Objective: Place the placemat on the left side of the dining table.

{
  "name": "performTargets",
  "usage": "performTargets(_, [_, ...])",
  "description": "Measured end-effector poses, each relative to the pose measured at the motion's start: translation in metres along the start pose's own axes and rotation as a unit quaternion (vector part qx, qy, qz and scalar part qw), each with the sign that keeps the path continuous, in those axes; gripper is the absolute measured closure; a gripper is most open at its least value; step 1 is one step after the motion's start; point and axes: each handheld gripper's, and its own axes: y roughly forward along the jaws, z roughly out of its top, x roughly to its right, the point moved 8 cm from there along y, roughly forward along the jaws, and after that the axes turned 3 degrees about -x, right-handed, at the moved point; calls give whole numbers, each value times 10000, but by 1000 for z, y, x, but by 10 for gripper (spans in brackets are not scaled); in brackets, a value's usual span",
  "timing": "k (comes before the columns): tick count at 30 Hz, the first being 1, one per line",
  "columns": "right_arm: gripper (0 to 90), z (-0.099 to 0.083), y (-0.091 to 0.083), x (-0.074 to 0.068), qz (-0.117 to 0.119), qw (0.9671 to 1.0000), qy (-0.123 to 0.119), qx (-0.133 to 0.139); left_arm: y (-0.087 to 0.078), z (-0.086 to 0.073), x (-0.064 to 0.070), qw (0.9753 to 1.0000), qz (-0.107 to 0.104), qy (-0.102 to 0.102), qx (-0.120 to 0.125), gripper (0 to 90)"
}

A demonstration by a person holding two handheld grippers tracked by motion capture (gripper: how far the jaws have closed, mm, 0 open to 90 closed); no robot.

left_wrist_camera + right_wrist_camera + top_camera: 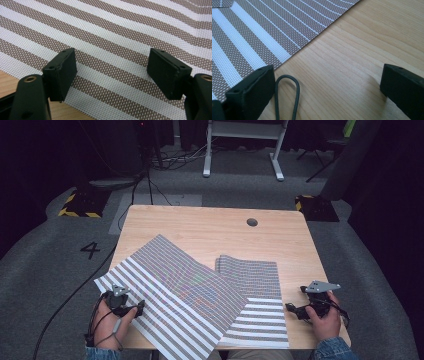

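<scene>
A wooden table [210, 222] occupies the centre of the high view, with a round cable hole [252, 222] toward its upper right. Two striped woven mats lie on it. The larger mat [175, 290] sits in the lower centre-left of the frame, turned at an angle, its lower corner overhanging the near table edge. The smaller mat [255, 295] lies squarely in the lower centre-right, its left part covered by the larger one.

The left gripper [131, 309] rests at the lower left of the high view, at the larger mat's left edge. In the left gripper view its jaws stand spread wide over the brown and white stripes [112, 47], pinching nothing; bare wood shows at the lower left.

The right gripper [295, 310] sits at the lower right of the high view, just beside the smaller mat's right edge. In the right gripper view its jaws are likewise spread apart over bare wood, with the mat edge [294, 51] to the upper left and a dark cord loop [287, 95] at the bottom.

Assessment: the mats appear light, thin and flexible, an open mesh weave with some stiffness. The smaller mat's far edge shows a slight ripple, suggesting it bends readily. A flat mat offers little purchase mid-surface; a corner or free edge, particularly the overhanging corner, looks the soundest place to take hold.
</scene>
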Motion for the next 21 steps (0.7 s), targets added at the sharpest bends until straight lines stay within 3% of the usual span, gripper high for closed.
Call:
performTargets(8, [3,0,0,0,-2,10000,0,0,4,8,1,9999,0,132,-75,285])
performTargets(16, [2,0,0,0,-5,10000,-6,-2,6,17,9,9990,-195,387,-73,534])
performTargets(18, [2,0,0,0,-5,10000,-7,-1,8,19,14,9984,-349,451,36,656])
performTargets(21, [2,0,0,0,-7,10000,-8,-1,9,20,18,9976,-374,578,50,802])
